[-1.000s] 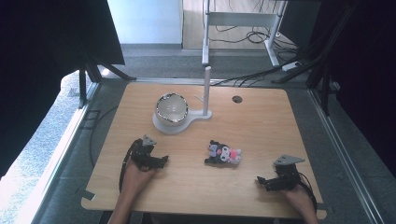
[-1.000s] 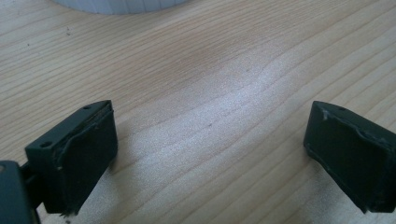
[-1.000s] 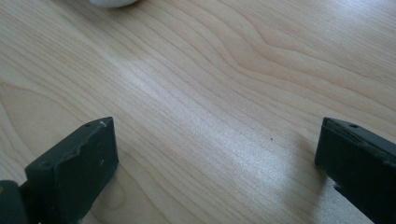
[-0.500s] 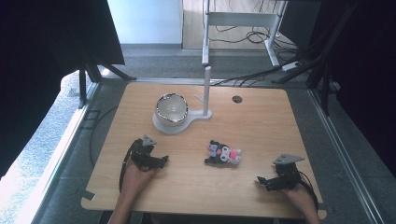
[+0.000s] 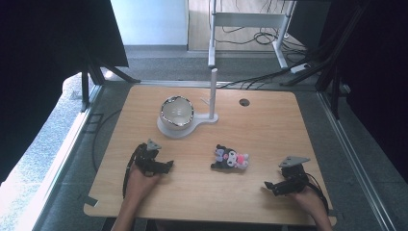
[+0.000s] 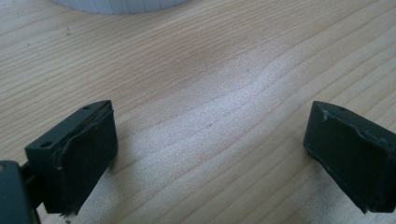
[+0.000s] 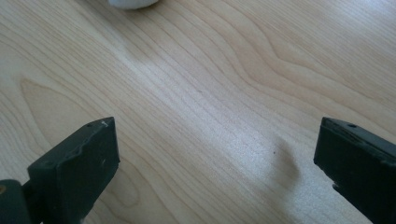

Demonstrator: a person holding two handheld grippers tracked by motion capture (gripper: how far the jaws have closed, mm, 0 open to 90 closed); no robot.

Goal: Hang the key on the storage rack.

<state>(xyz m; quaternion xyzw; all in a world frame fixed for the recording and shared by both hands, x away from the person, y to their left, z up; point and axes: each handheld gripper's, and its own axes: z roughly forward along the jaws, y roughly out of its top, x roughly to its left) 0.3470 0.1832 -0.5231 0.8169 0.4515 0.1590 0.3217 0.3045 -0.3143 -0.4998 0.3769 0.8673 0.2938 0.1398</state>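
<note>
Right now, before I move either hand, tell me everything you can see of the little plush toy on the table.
The plush toy is a small soft figure, black at its head end and along its underside, with a pale face patch and pink on the end nearer the right tongs. It looks like fabric. It lies flat on its side on the wooden table, near the middle, in front of the white stand that carries the bowl. Nothing touches it but the tabletop; both tongs rest apart from it.
</note>
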